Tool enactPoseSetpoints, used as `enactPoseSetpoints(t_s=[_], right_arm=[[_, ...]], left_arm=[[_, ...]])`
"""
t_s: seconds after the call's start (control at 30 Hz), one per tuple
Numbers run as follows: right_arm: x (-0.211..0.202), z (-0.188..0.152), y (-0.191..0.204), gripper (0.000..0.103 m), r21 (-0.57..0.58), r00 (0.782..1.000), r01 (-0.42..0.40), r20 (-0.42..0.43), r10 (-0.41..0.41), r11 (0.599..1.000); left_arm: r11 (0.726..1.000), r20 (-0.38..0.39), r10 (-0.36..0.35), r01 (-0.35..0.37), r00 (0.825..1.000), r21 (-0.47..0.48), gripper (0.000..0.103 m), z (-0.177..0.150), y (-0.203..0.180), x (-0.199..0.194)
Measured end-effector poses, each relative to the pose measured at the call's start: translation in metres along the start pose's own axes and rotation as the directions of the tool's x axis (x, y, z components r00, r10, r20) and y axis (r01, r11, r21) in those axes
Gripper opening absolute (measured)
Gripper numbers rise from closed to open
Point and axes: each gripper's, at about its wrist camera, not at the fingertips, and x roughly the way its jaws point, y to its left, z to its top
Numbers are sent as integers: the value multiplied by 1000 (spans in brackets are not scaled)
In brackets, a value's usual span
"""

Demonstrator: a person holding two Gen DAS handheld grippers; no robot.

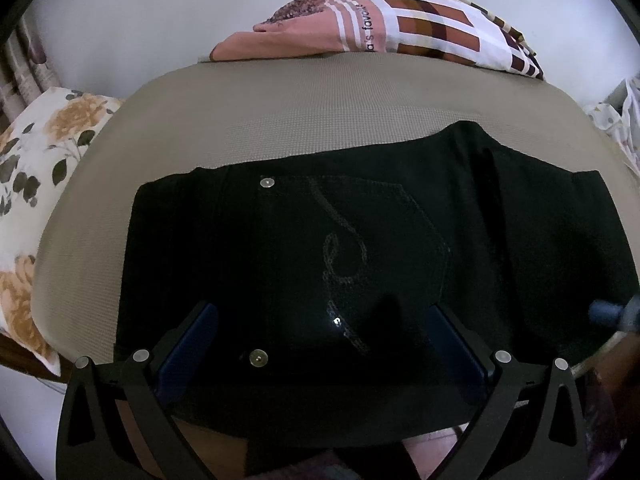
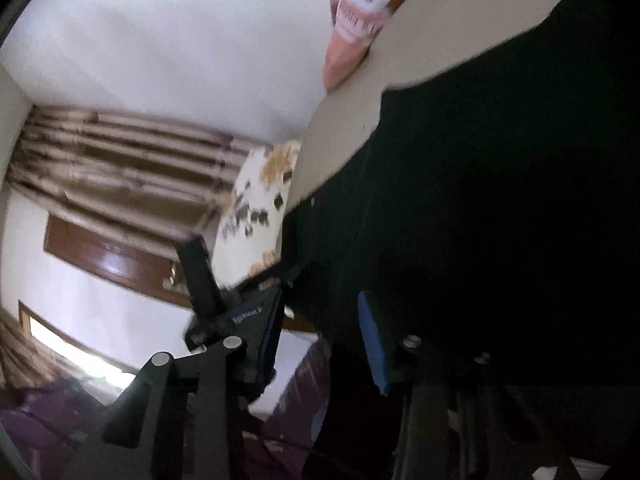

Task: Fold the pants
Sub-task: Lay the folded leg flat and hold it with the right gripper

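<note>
- The left tool (image 1: 322, 332) stands wide open above the black pants (image 1: 304, 264), its two blue-padded fingers (image 1: 188, 344) spread either side of the back pocket (image 1: 360, 248) and gripping nothing.
- The right tool (image 2: 320, 344) is tilted in its own view, its jaws partly apart. A dark edge of the pants runs into the gap between the blue pads (image 2: 372, 344), but I cannot tell if they press on it, since the frame is blurred and dark.
- In the left wrist view a blue-grey tip of the right tool shows at the right edge, over the pants' right side.
- The pants lie folded and flat on a tan mattress (image 1: 280, 112), the pocket facing up with a sequin swirl and metal rivets (image 1: 266, 182).
- At the far edge of the mattress lies a pink and checked cloth (image 1: 400, 28).
- A floral pillow (image 1: 36, 168) sits beside the mattress on the left.
- Striped curtains (image 2: 120, 152) show in the right wrist view.
</note>
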Motion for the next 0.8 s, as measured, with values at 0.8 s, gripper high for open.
enactPoseSetpoints(t_s=[0.8], right_arm=[[-3, -3, -3, 27, -55, 890, 430, 191, -414, 901]], left_arm=[[997, 32, 67, -68, 997, 25, 103, 1, 1, -7]])
